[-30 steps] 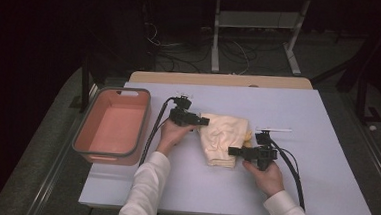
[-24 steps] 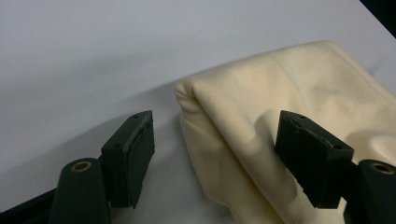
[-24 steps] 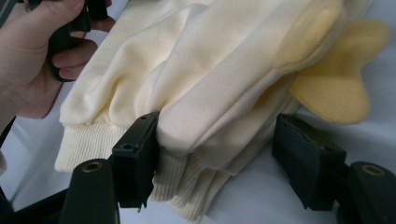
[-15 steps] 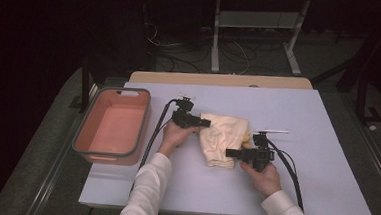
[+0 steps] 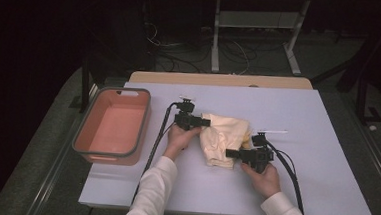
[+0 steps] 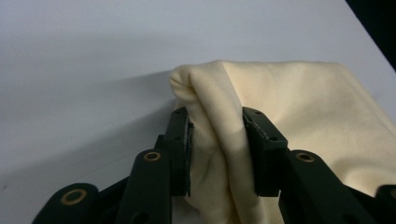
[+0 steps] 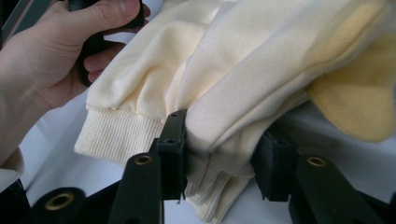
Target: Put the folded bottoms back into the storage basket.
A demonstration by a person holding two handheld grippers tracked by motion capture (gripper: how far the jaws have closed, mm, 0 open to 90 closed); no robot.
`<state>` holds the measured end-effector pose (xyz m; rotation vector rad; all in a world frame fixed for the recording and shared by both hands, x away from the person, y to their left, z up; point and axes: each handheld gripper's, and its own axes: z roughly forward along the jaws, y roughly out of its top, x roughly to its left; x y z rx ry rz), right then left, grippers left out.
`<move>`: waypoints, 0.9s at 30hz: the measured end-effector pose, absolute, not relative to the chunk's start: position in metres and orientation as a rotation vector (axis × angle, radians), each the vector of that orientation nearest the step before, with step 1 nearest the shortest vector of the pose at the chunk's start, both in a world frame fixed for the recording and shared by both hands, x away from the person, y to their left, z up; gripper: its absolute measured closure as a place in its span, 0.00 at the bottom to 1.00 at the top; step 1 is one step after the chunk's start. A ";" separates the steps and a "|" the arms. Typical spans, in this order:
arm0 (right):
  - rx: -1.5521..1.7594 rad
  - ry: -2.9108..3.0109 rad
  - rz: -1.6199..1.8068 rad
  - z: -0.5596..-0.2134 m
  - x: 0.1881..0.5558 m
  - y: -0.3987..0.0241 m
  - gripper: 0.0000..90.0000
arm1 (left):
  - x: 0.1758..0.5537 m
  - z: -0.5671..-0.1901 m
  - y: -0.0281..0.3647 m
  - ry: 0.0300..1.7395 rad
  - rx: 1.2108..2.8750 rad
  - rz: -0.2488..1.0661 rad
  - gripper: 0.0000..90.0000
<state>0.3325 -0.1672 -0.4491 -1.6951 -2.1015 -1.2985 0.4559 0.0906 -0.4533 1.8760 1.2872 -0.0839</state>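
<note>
A cream garment (image 5: 224, 139) lies bunched near the middle of the white tabletop (image 5: 325, 161), between the two grippers.

Left gripper (image 5: 205, 122): held in the left hand (image 5: 180, 139), it points right and meets the garment's upper left edge. In the left gripper view the jaws stand on either side of a raised fold of the garment (image 6: 219, 135) and press it on both sides: clamped on the fabric.

Right gripper (image 5: 230, 153): held in the right hand (image 5: 263, 178), it points left and meets the garment's lower right edge. In the right gripper view a thick fold of the garment (image 7: 224, 112) with ribbed cuffs sits between the jaws. The left jaw touches the fabric; the right jaw stands just clear of it, so the jaws are apart around the fold. The left hand (image 7: 51, 60) shows at upper left of that view, gripping a black handle.

An orange bin (image 5: 83, 143) stands at the tabletop's left edge, well apart from the garment
</note>
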 end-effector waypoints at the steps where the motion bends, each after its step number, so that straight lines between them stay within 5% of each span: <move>1: -1.693 -2.103 -1.302 -0.449 0.333 -0.167 0.68 | 0.456 -0.454 0.091 1.288 1.871 -0.089 0.73; 10: -1.628 -2.102 -1.326 -0.450 0.336 -0.172 0.70 | 0.455 -0.465 0.101 1.303 1.722 -0.187 0.76; 27: -1.587 -2.107 -1.385 -0.439 0.333 -0.177 0.72 | 0.451 -0.439 0.102 1.242 1.739 -0.157 0.77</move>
